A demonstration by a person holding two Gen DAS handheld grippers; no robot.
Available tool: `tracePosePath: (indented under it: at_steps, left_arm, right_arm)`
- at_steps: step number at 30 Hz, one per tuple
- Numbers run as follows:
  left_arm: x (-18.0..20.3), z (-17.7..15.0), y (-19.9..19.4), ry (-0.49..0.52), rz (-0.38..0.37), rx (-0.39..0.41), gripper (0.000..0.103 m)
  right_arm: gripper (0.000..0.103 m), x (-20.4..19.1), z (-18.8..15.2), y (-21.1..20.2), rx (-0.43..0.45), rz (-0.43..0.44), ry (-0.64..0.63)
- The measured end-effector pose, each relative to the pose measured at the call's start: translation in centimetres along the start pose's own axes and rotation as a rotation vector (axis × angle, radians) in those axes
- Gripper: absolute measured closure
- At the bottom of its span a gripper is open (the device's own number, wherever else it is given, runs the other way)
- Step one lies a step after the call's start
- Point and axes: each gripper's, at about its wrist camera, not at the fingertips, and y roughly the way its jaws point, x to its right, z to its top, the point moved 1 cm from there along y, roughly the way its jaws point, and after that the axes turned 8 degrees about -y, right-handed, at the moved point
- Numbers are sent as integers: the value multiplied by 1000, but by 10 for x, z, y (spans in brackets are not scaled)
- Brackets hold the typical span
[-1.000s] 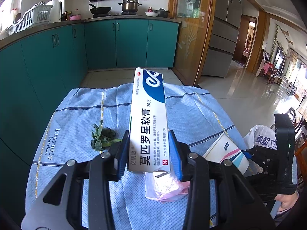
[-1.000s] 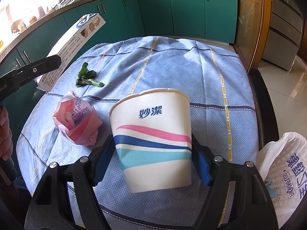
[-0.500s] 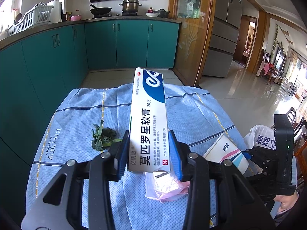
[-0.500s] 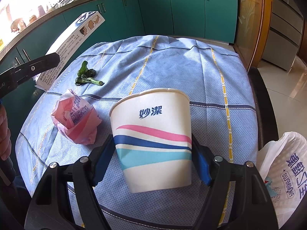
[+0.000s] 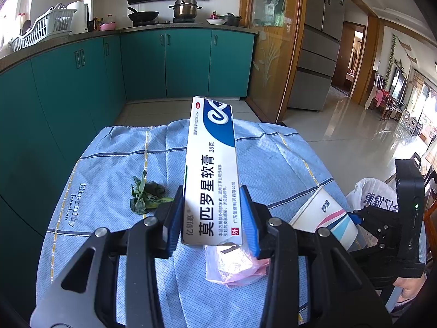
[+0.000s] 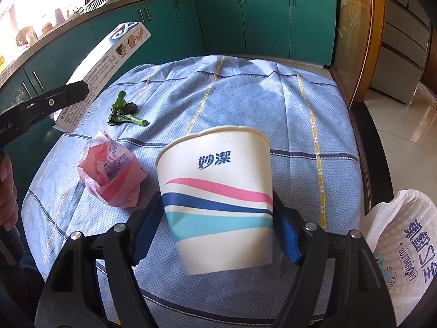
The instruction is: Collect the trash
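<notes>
My left gripper (image 5: 213, 218) is shut on a long white and blue ointment box (image 5: 211, 169), held lengthwise above the blue tablecloth (image 5: 103, 169); the box (image 6: 106, 68) also shows at the left of the right wrist view. My right gripper (image 6: 218, 218) is shut on a white paper cup (image 6: 218, 180) with pink and blue stripes, mouth away from me; this cup (image 5: 322, 216) appears at the right of the left wrist view. On the cloth lie a crumpled pink wrapper (image 6: 112, 175) and a wilted green vegetable scrap (image 6: 123, 112).
A white plastic bag (image 6: 401, 235) hangs off the table's right side. Teal kitchen cabinets (image 5: 164, 63) run along the left and far walls beyond the table, with a glass door (image 6: 352, 32) at the right. A person's hand (image 6: 6, 188) shows at the left edge.
</notes>
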Motion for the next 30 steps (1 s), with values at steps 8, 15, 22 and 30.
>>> tracePosePath:
  at_steps: [8, 15, 22, 30]
  left_arm:
    - [2, -2, -1, 16, -2, 3, 63]
    - [3, -3, -1, 21, -4, 0, 63]
    - [6, -5, 1, 29, -3, -3, 63]
    - [6, -6, 0, 29, -3, -2, 63]
  right_arm:
    - [29, 1, -5, -12, 16, -22, -7]
    - [29, 2, -10, -15, 18, -29, -7]
    - [29, 2, -11, -18, 22, -35, -5]
    - [29, 3, -10, -21, 27, -37, -4]
